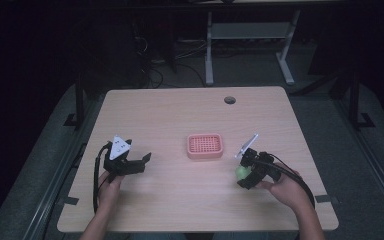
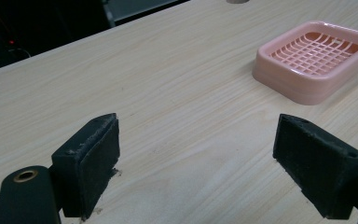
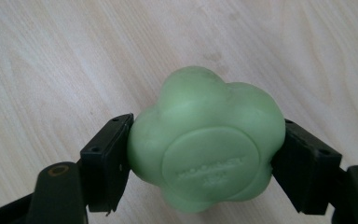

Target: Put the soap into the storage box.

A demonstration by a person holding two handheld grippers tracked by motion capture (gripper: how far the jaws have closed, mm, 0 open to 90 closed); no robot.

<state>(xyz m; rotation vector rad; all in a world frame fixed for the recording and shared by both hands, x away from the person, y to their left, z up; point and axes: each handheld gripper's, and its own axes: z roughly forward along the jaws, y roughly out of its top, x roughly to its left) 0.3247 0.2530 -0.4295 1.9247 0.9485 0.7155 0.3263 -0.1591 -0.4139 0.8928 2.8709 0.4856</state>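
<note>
A pale green flower-shaped soap (image 3: 207, 142) sits squeezed between the two black jaws of my right gripper (image 3: 205, 163), just over the wooden table. From above, that soap (image 1: 241, 172) shows at the right gripper (image 1: 245, 172), right of and nearer than a pink soap dish (image 1: 205, 146). The dish (image 2: 314, 58) has a grid floor and holds nothing. My left gripper (image 1: 142, 162) rests at the table's left, its jaws wide apart with bare wood between them (image 2: 198, 158).
The light wood table (image 1: 180, 115) has a round cable hole (image 1: 230, 100) near its far edge. Beyond it stand the white legs of another desk (image 1: 210, 55) on a dark floor. Cables trail from both grippers toward the front edge.
</note>
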